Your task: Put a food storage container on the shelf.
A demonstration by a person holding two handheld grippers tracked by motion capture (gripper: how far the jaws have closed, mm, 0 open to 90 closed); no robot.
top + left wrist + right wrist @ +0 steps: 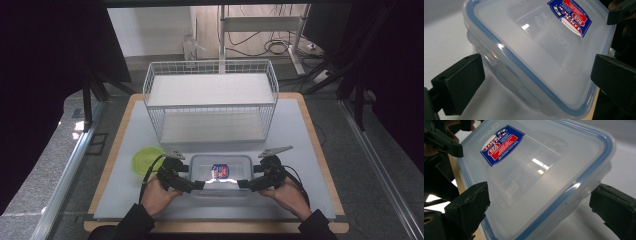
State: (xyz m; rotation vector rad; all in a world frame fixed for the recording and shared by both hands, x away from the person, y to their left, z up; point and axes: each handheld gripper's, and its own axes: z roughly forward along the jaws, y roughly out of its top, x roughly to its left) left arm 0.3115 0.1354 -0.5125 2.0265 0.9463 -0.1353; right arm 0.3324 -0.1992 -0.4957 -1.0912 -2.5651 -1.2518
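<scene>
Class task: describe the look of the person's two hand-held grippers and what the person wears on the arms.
Both the left gripper and right gripper are black, each with two blocky black jaws, a grey three-cornered plate on top and a thin black cable trailing behind. The person's sleeves are dark, reaching the wrists.

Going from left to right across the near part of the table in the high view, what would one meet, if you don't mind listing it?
green lid → left gripper → clear plastic container → right gripper
</scene>
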